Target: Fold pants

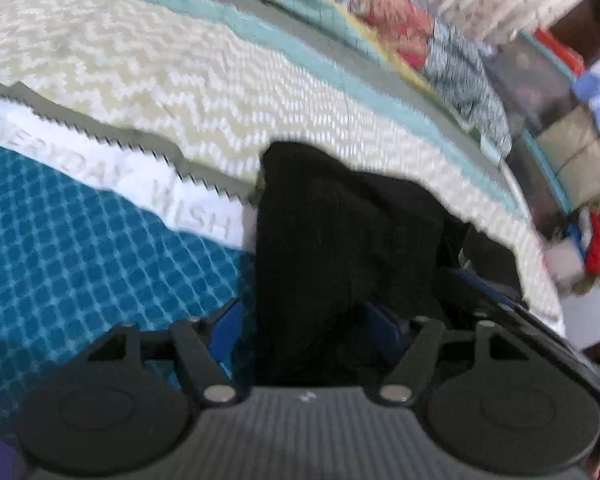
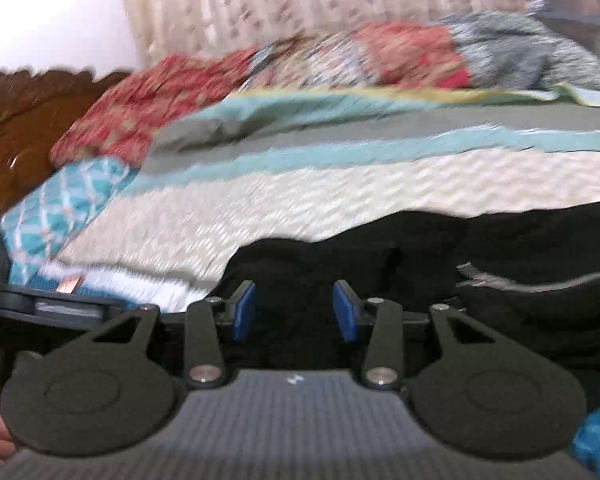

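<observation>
The black pants hang bunched in front of my left gripper, whose blue pads stand apart with the cloth between them; the tips are hidden, so the grip is unclear. In the right wrist view the pants lie across the bed, with a grey-edged waistband at the right. My right gripper has its blue pads apart with black cloth bunched between them.
The bed has a cream zigzag quilt with teal and grey stripes, and a blue checked cover. Red and patterned bedding is piled at the far side. A wooden headboard stands left. Clutter is beyond the bed edge.
</observation>
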`<state>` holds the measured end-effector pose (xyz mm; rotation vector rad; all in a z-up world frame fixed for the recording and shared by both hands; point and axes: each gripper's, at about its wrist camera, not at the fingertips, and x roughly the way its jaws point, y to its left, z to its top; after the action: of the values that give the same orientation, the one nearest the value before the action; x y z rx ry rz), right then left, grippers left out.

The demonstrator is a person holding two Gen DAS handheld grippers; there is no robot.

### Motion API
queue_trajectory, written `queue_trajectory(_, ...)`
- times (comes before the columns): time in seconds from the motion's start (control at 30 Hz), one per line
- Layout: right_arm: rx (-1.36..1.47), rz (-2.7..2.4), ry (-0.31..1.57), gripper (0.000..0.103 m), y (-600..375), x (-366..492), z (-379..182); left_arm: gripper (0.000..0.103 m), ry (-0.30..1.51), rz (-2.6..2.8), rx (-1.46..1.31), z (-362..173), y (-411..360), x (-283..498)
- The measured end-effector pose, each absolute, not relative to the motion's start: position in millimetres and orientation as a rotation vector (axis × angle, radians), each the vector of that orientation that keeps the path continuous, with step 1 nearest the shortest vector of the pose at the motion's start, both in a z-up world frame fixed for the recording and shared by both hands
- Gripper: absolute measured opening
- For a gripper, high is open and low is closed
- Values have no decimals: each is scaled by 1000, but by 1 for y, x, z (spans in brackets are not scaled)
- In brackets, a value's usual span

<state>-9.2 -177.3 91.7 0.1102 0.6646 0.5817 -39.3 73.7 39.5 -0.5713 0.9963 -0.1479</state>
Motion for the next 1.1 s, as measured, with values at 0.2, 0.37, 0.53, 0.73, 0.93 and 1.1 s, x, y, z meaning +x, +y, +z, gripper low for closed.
queue_trajectory(0.2, 57, 565, 798, 49, -183, -7, 45, 66, 1031, -133, -459, 24, 55, -41)
queue_trajectory(0.37, 75, 563, 796, 49, -188, -12, 46, 67, 1033, -121, -431, 26, 48, -40)
queue_trajectory(0.53, 88, 556, 792, 49, -195, -14, 48, 68, 1030, -124, -434, 25, 50, -42)
queue_trajectory(0.73, 87, 548, 788, 50, -200, -18, 49, 68, 1026, -121, -424, 25, 49, -45)
queue_trajectory(0.93, 90, 543, 785, 51, -202, -18, 49, 69, 1022, -119, -424, 25, 49, -47)
queue_trajectory(1.1, 98, 544, 785, 53, -202, -18, 48, 69, 1022, -121, -425, 25, 49, -47)
